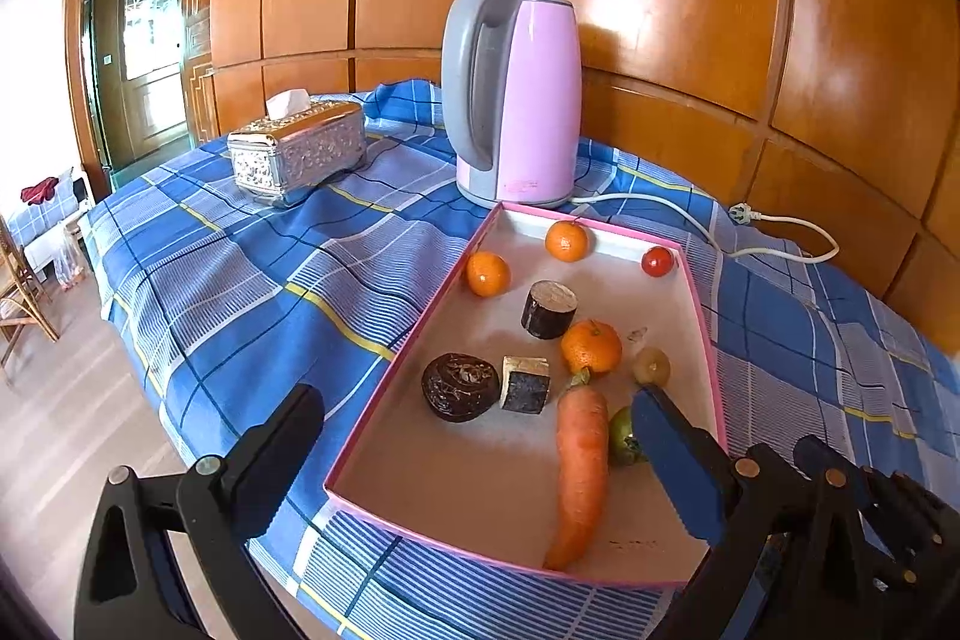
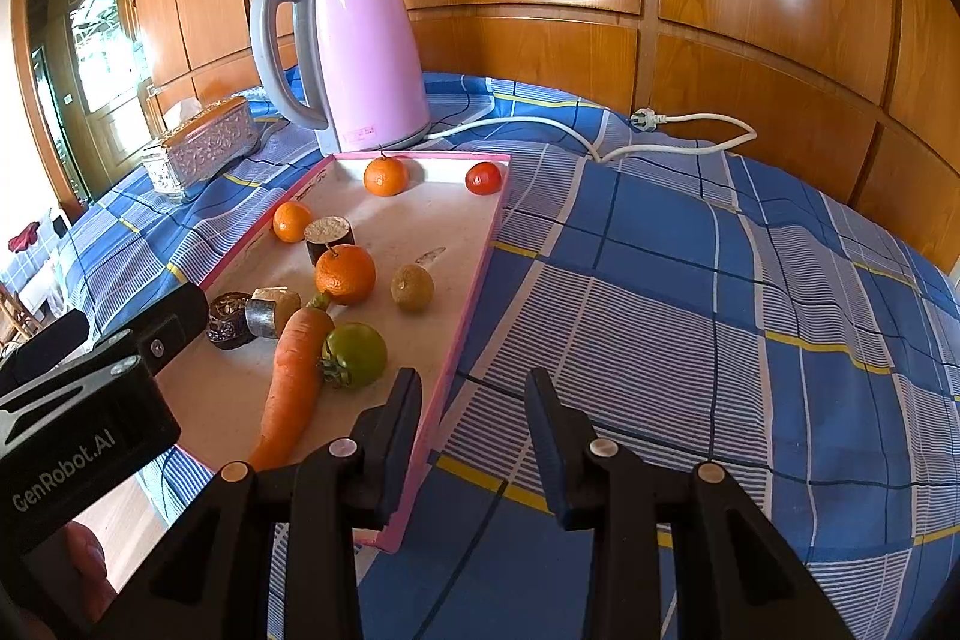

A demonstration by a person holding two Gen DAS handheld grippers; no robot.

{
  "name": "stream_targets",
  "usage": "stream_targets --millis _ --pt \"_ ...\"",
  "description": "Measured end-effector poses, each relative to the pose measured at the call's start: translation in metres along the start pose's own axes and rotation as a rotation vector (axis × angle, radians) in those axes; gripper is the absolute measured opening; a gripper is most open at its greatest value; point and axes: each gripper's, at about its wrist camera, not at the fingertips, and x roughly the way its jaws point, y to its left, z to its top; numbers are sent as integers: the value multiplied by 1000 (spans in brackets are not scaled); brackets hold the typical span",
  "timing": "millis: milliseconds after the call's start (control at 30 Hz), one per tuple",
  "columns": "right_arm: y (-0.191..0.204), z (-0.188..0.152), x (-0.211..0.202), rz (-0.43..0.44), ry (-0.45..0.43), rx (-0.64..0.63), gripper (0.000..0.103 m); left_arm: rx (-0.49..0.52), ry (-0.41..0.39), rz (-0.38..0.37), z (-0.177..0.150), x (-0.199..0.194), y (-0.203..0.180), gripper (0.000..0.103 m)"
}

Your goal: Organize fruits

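Green tomato sits half hidden behind the spread left gripper; right gripper also released.

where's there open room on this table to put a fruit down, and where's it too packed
Bare checked cloth lies right of the pink tray, up to the white cord. Another bare stretch sits between the tissue box and the tray's left wall. Inside the tray, the near-left corner beside the carrot is bare; the middle, around the big orange, is crowded.
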Motion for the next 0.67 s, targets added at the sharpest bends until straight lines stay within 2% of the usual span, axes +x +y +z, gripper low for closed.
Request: stream_targets --millis 667 --pt "-6 1 0 4 10 21 36 -9 -2 -15 -2 0 -1 103"
